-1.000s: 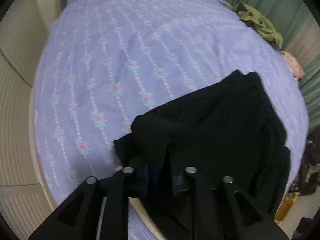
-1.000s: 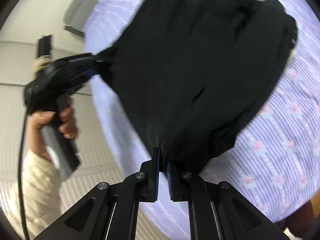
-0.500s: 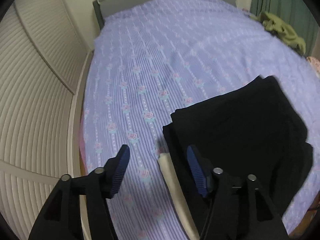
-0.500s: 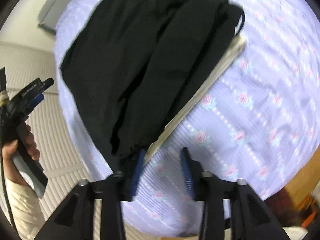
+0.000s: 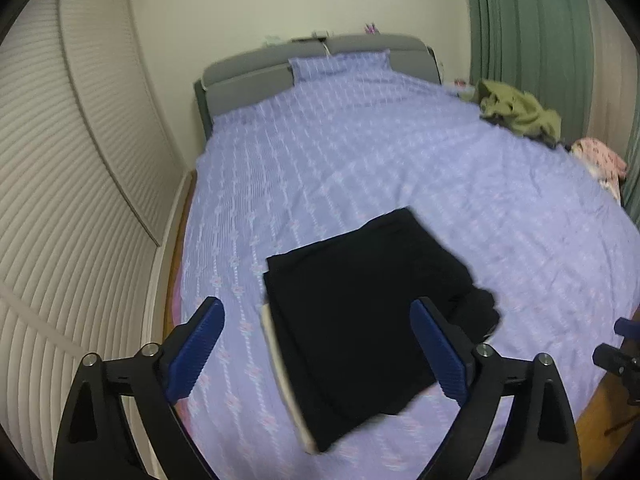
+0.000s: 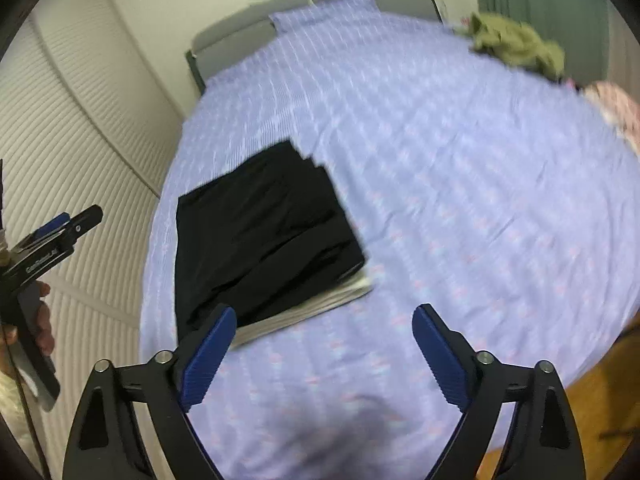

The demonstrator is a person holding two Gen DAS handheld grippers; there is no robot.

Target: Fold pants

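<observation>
The black cloth pants point(image 5: 372, 320) lie folded square near the lilac flowered bed point(image 5: 360, 152) edge; left claw point(image 5: 316, 344) and right claw point(image 6: 320, 348) have just been opening, wide and empty, apparently releasing the finished fold.

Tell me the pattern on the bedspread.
Lilac bedspread with rows of small pink flowers; clearest in the left wrist view.

Only one bit of lettering turns up anywhere: white print along the black body of the left tongs point(image 6: 60, 236), seen at the left edge of the right wrist view. It's small and blurred; it seems to start with a "G", but the word won't resolve. Nothing readable on the black pants point(image 5: 368, 320), nothing on the bedspread point(image 5: 360, 168), nothing in the left wrist view at all.
</observation>
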